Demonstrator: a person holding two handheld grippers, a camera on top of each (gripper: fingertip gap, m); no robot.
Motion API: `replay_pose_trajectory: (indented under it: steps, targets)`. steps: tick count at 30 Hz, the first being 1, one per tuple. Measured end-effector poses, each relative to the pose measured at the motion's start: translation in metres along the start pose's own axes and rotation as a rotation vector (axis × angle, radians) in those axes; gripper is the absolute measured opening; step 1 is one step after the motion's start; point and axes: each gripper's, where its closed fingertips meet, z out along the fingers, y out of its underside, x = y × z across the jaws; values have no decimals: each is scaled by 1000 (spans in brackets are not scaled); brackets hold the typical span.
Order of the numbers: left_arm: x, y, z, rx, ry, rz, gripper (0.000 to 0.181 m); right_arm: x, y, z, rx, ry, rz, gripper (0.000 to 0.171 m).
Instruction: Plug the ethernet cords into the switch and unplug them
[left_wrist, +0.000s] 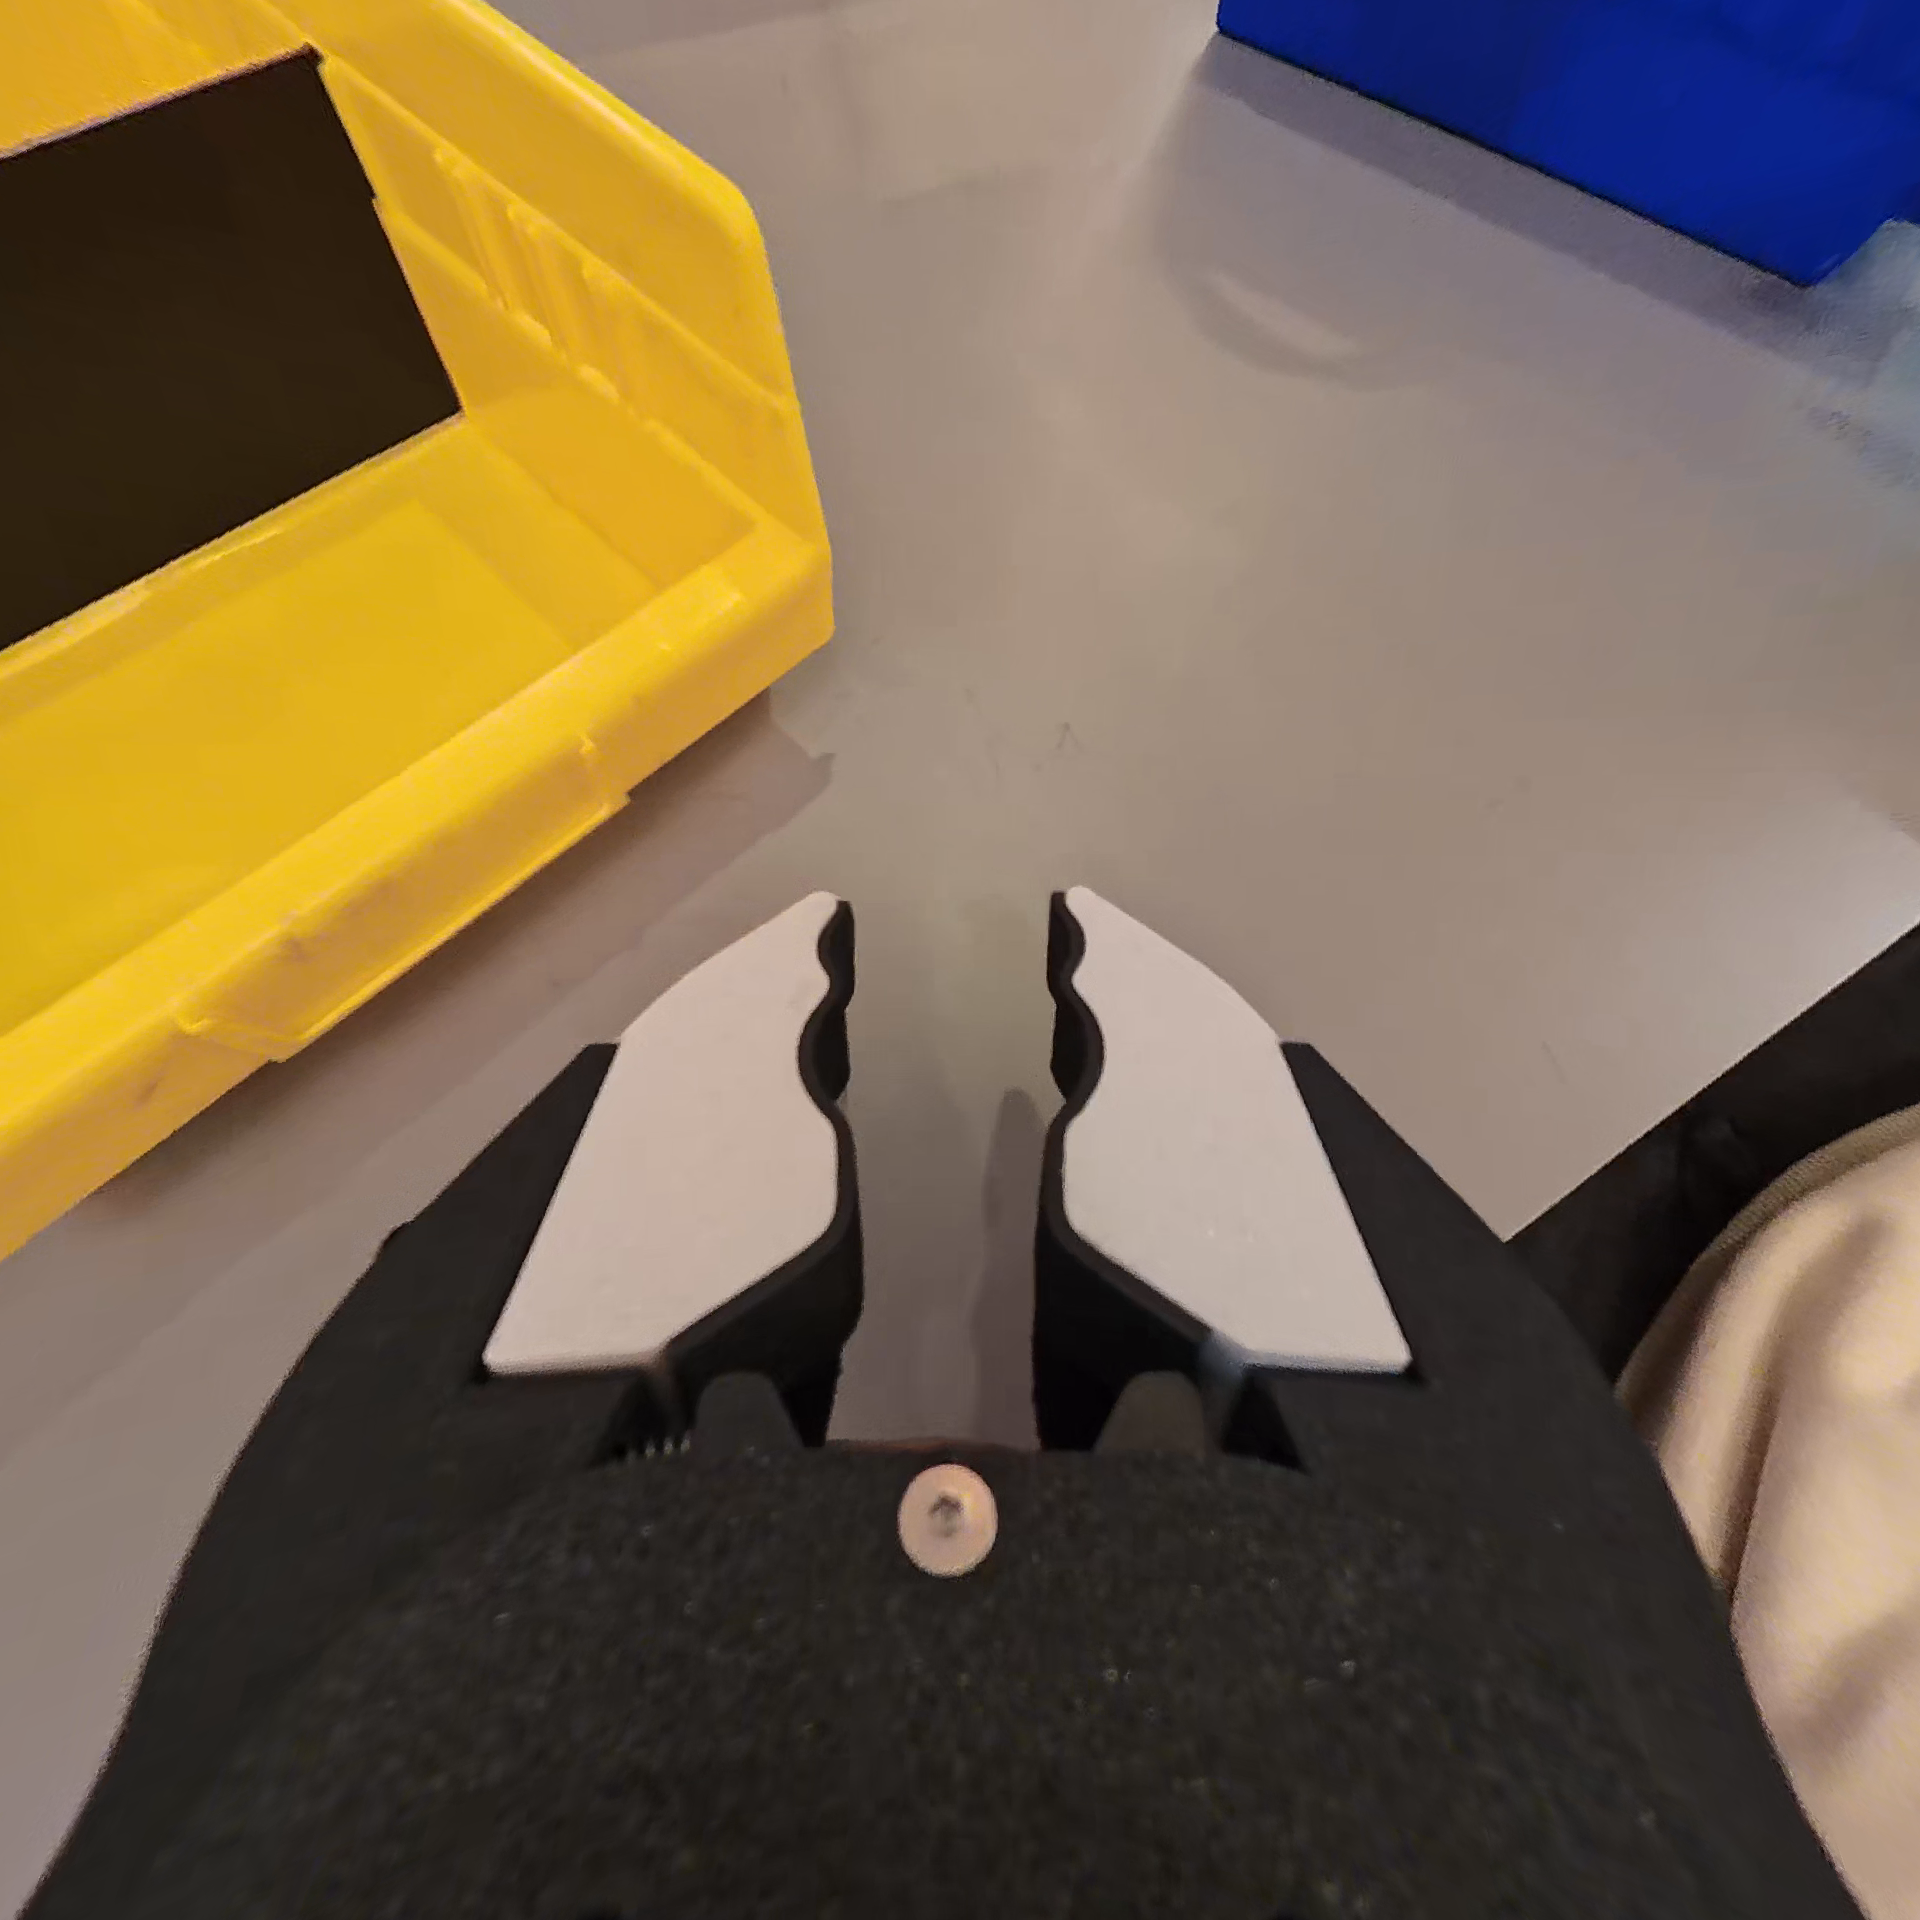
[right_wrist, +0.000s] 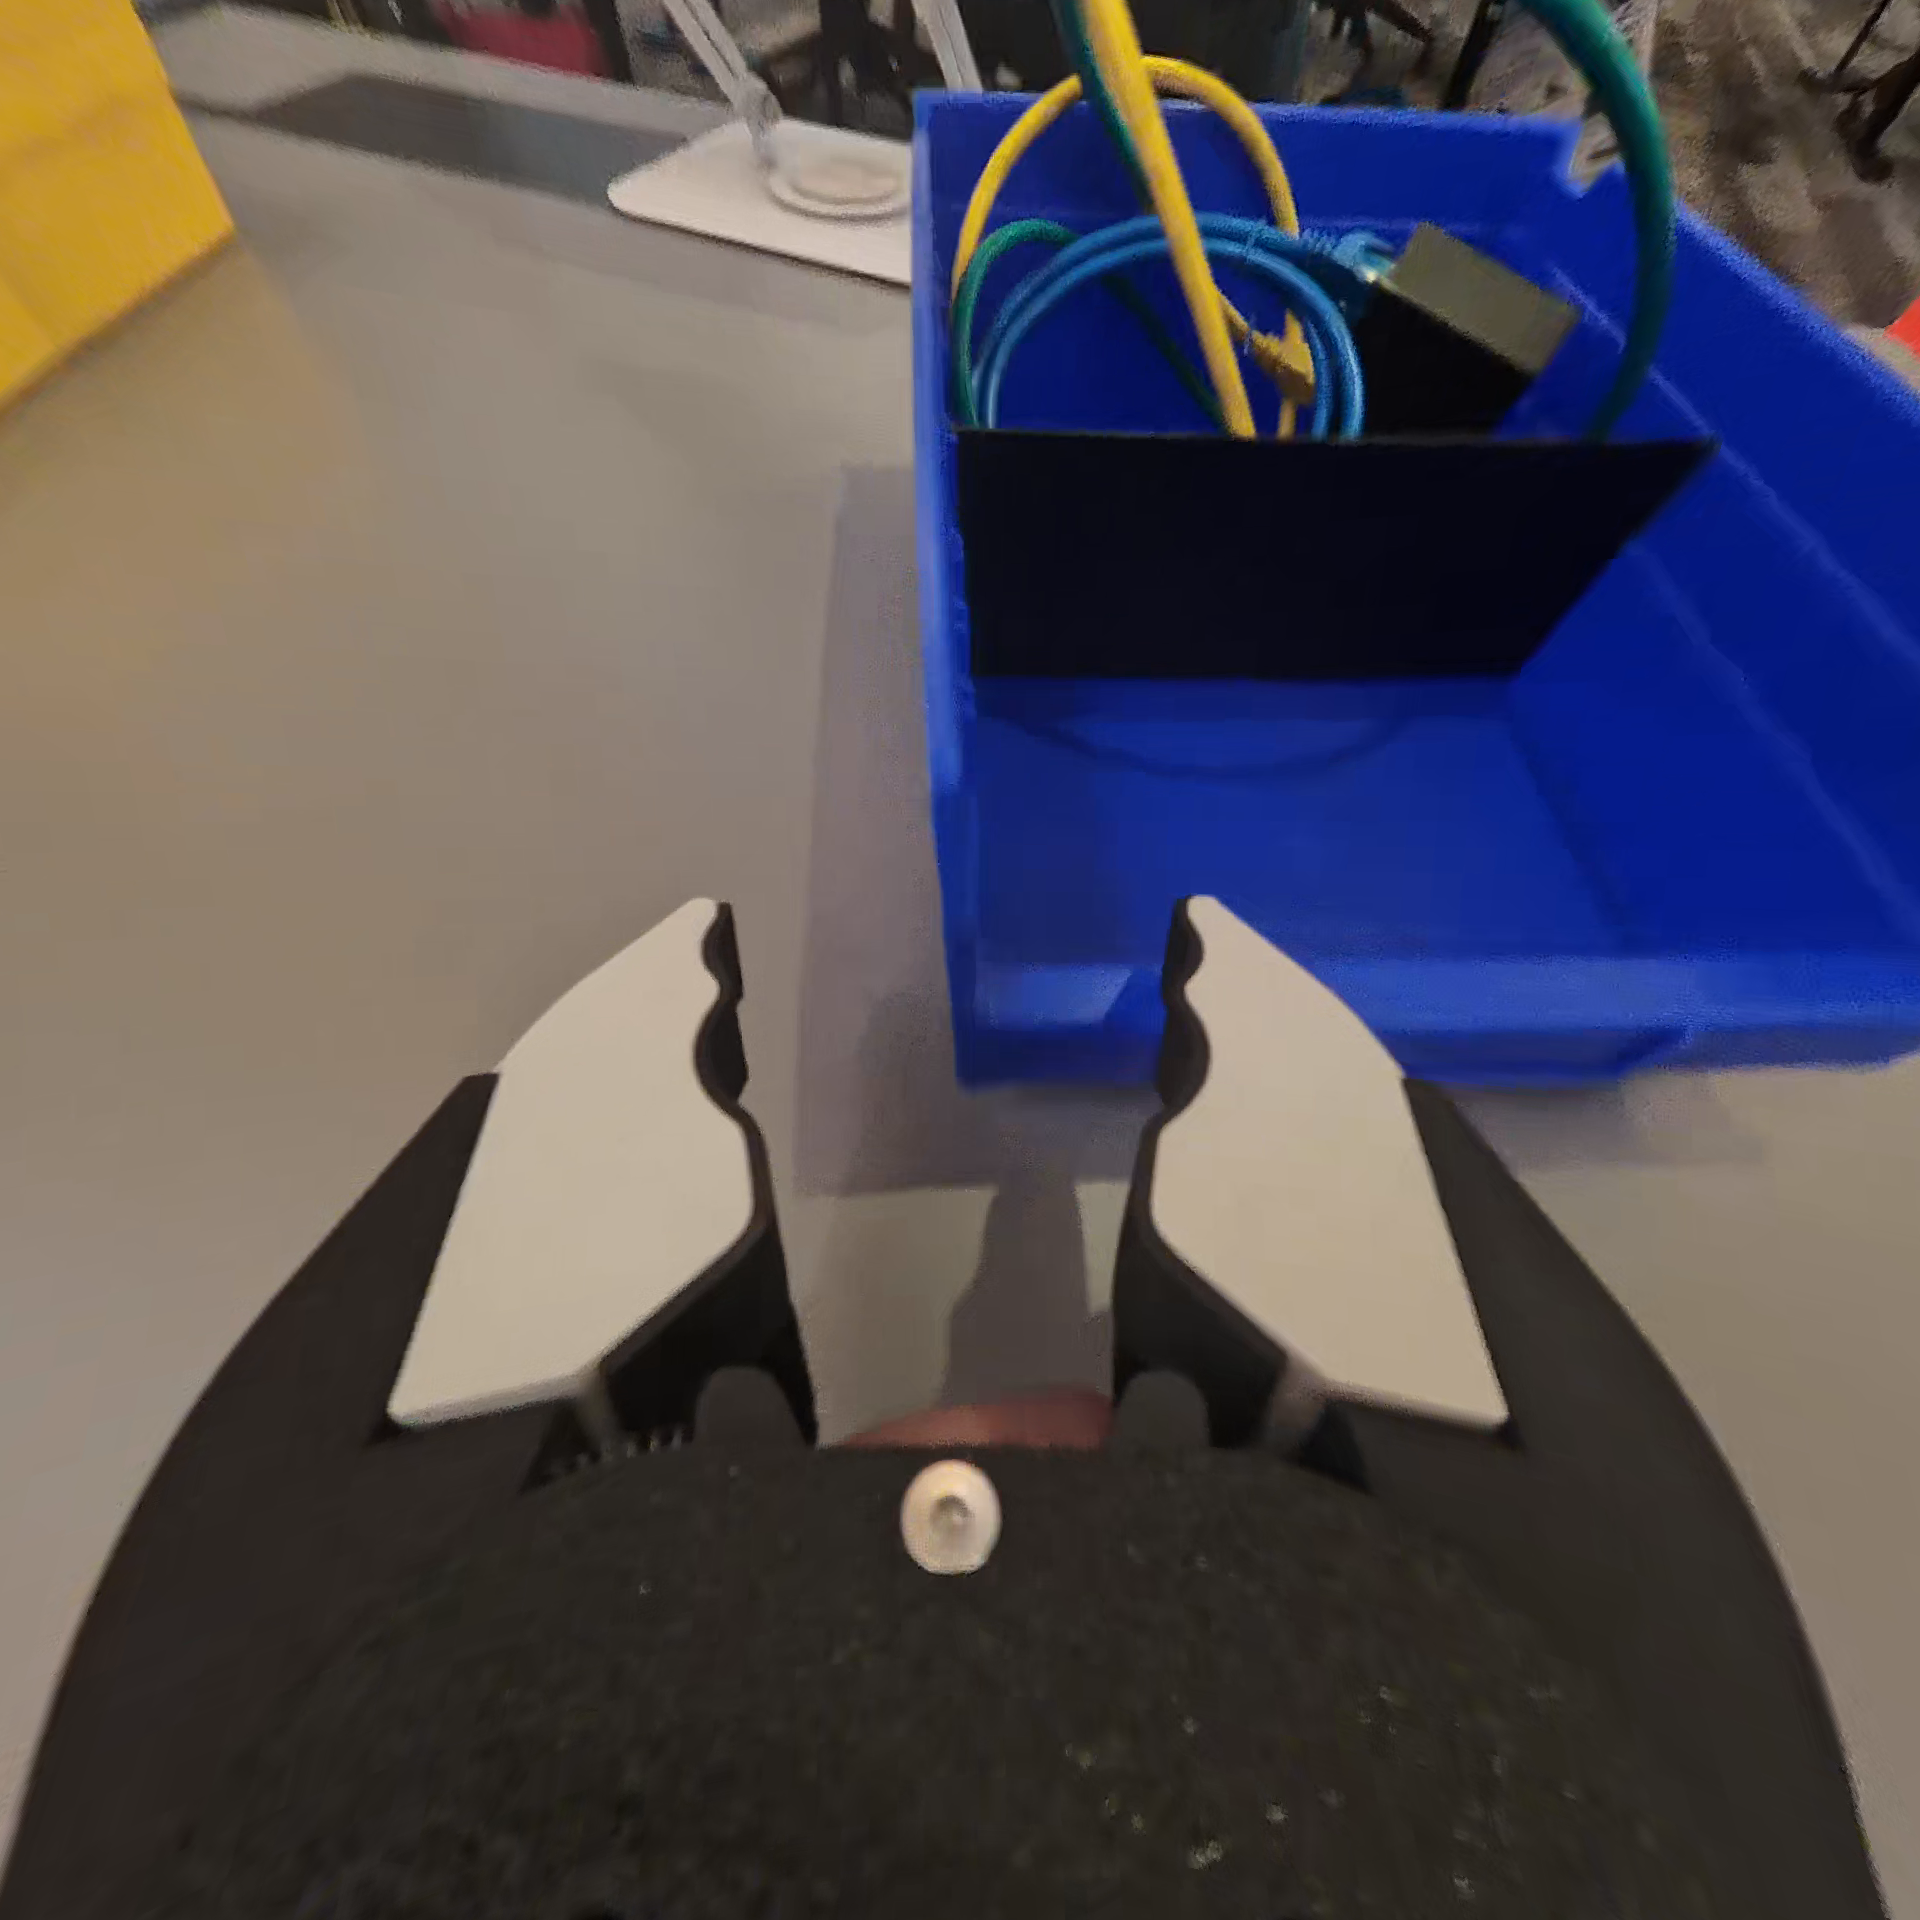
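Observation:
In the right wrist view a blue bin (right_wrist: 1714, 644) stands ahead and to the right. A black divider (right_wrist: 1247, 551) splits it. Behind the divider lie a coiled blue cord (right_wrist: 1039, 301), a yellow cord (right_wrist: 1164, 208), a green cord (right_wrist: 1652, 208) and a black switch (right_wrist: 1455, 322) with a grey end. The near half of the bin is empty. My right gripper (right_wrist: 954, 920) is open and empty, above the table just short of the bin's near left corner. My left gripper (left_wrist: 951, 914) is open with a narrow gap, empty, above the bare grey table (left_wrist: 1299, 644).
A yellow bin (left_wrist: 395, 665) with a black divider (left_wrist: 177, 343) stands left of my left gripper; its edge shows in the right wrist view (right_wrist: 94, 187). The blue bin's corner (left_wrist: 1558, 114) is at the far right. A white stand base (right_wrist: 790, 197) sits behind. A beige sleeve (left_wrist: 1808, 1455) is at the right.

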Motion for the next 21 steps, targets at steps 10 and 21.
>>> replay_pose_trajectory:
  steps: [10,21]
  targets:
    - [21,-5,6,16,33,95,38,-124,-29,16,-64,-355,60,88]
    - [139,-61,59,182,225,109,65,-48,-23,-88,150,158,142,74]
